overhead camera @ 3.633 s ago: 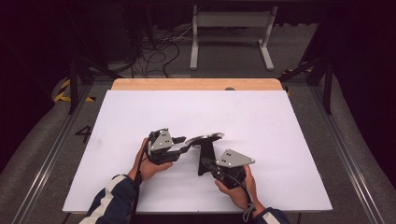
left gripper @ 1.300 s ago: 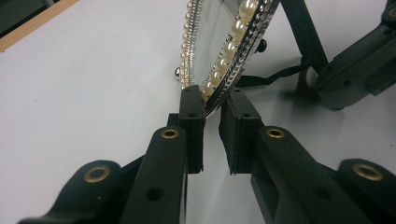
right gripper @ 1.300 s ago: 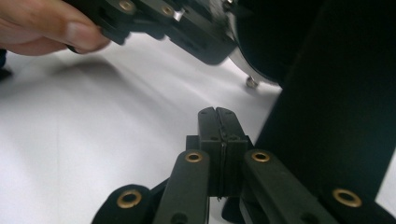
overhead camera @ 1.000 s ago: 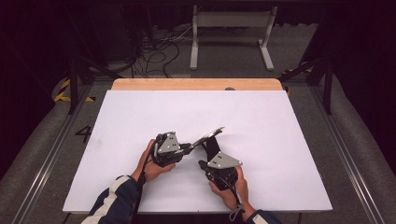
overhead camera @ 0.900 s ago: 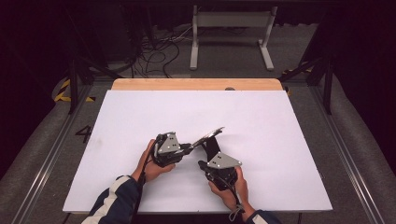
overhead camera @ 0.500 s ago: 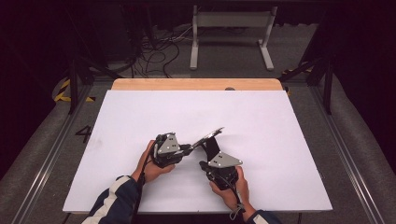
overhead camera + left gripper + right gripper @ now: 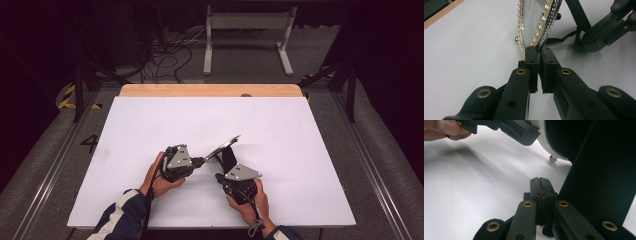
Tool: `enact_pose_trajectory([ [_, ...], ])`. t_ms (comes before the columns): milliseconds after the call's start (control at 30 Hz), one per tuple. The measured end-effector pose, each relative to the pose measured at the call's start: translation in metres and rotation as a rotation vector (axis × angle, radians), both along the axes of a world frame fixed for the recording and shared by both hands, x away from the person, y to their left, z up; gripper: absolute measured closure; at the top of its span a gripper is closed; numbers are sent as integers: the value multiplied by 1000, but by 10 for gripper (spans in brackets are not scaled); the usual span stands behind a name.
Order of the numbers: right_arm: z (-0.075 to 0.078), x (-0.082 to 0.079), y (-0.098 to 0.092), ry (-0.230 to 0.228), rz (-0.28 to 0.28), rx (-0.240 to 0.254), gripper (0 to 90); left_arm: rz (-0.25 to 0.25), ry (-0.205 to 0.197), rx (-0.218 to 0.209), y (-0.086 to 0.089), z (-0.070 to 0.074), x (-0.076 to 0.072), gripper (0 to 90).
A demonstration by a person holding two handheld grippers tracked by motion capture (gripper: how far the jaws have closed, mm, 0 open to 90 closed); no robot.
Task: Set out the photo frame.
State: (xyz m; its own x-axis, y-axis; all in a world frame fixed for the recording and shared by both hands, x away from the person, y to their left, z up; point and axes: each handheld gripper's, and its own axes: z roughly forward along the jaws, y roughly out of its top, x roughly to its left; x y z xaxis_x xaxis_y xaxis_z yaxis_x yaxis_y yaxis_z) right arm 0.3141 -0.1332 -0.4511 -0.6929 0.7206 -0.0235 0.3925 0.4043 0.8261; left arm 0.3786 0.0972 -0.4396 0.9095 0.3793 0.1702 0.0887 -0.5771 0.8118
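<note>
Pinching the pearl-rimmed mirror [image 7: 536,20] by its edge, the left gripper [image 7: 204,160] holds it tilted above mid-table while the right gripper [image 7: 226,176], jaws pressed together on nothing, has edged nearer the black stand [image 7: 599,170].

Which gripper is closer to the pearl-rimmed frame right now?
Left. The left gripper has its jaws clamped on the edge of the pearl-rimmed frame. The right gripper sits just beside the frame's black back stand, jaws shut with nothing between them.
</note>
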Motion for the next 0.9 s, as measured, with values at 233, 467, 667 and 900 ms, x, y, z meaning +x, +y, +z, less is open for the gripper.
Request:
enact_pose_trajectory([
  [233, -3, 0, -1, 17, 4, -6, 900, -1, -2, -13, -1, -1, 0, 855],
  [467, -4, 0, 0, 19, 11, -11, 900, 5, -3, -10, -3, -3, 1, 798],
  [667, -4, -1, 1, 12, 15, -17, 900, 10, -5, -18, -6, -6, 3, 788],
  [900, -4, 0, 1, 12, 9, -19, 900, 6, -29, 20, -7, -3, 1, 806],
])
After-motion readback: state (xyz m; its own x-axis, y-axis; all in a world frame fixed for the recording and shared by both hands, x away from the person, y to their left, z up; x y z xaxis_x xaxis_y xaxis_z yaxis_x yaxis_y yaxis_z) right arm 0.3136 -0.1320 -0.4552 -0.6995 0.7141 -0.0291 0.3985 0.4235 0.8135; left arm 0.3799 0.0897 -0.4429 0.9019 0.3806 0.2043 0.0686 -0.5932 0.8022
